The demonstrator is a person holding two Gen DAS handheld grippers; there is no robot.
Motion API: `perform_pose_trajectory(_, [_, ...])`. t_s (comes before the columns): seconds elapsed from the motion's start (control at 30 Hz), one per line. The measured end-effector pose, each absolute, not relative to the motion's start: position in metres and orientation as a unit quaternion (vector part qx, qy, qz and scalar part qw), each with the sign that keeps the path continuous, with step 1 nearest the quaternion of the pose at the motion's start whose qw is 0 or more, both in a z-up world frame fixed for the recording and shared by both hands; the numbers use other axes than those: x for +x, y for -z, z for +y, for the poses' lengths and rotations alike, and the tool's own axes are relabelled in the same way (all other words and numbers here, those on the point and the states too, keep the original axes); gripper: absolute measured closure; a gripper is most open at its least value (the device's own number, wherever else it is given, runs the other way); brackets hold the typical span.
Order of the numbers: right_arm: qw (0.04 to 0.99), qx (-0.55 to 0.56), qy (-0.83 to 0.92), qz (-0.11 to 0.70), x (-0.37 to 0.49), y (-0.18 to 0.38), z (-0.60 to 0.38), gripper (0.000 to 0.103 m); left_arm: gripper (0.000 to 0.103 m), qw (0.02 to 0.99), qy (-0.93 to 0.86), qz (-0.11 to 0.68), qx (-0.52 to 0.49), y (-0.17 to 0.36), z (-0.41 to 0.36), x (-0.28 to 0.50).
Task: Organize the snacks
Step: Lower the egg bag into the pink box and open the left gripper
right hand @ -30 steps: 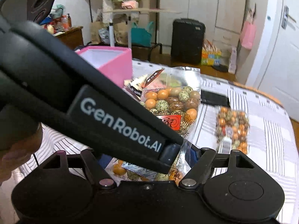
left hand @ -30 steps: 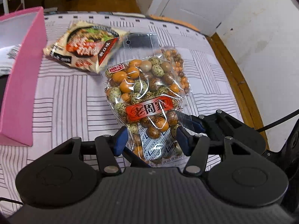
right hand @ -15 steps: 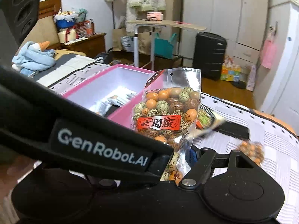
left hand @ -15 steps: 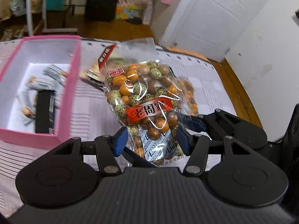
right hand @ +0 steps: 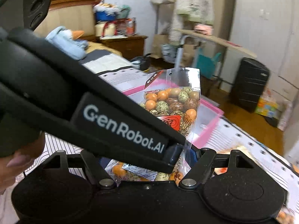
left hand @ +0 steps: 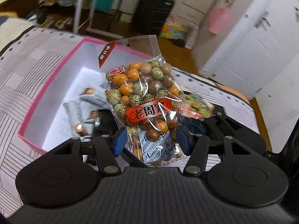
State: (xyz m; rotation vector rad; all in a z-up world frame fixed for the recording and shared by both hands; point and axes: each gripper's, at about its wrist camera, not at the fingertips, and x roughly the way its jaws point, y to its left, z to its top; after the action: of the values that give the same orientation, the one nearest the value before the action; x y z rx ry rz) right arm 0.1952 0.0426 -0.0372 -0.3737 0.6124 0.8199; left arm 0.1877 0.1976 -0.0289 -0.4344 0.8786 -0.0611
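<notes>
In your left wrist view, the pink box (left hand: 46, 85) sits at the left of the frame on the striped bed cover (left hand: 24, 59). It is open, and a few snack packs (left hand: 84, 104) lie inside it, too blurry to name. In the middle, the clear bag of coated nuts (left hand: 142, 97) stands up tall, with its top over the box. Your left gripper (left hand: 150, 142) has its blue jaws clenched on the bottom part of the bag, one on each side. To the right, part of another snack pack (left hand: 198, 104) peeks out from behind the bag.

In your right wrist view, your hand (right hand: 16, 160) shows at the far left edge. Your left gripper crosses the frame from the upper left down to the middle. The same bag stands in the middle, in front of the pink box. Your right gripper (right hand: 184, 155) is at the bottom of the bag too. You cannot tell if its jaws press the bag, because the left gripper hides them. A black suitcase (right hand: 250, 84) stands at the right.
</notes>
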Motion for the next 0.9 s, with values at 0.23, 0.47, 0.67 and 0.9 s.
perform_pose_trajectory(0.23, [0.832, -0.179, -0.429, 0.304, 0.22, 0.066, 0.066, 0.021, 0.048, 0.871, -0.002, 0.438, -0.222, 0.064, 0.232, 0.207])
perform_pose_trajectory(0.47, [0.822, -0.189, -0.414, 0.342, 0.234, 0.08, 0.078, 0.017, 0.045, 0.866, -0.023, 0.447, -0.224, 0.084, 0.24, 0.22])
perform_pose_trajectory(0.67, [0.828, -0.215, -0.404, 0.324, 0.218, 0.07, 0.072, 0.017, 0.044, 0.865, -0.032, 0.445, -0.231, 0.085, 0.243, 0.216])
perform_pose_trajectory(0.9, [0.834, -0.231, -0.397, 0.306, 0.207, 0.052, 0.058, 0.017, 0.043, 0.881, -0.028, 0.428, -0.203, 0.062, 0.234, 0.197])
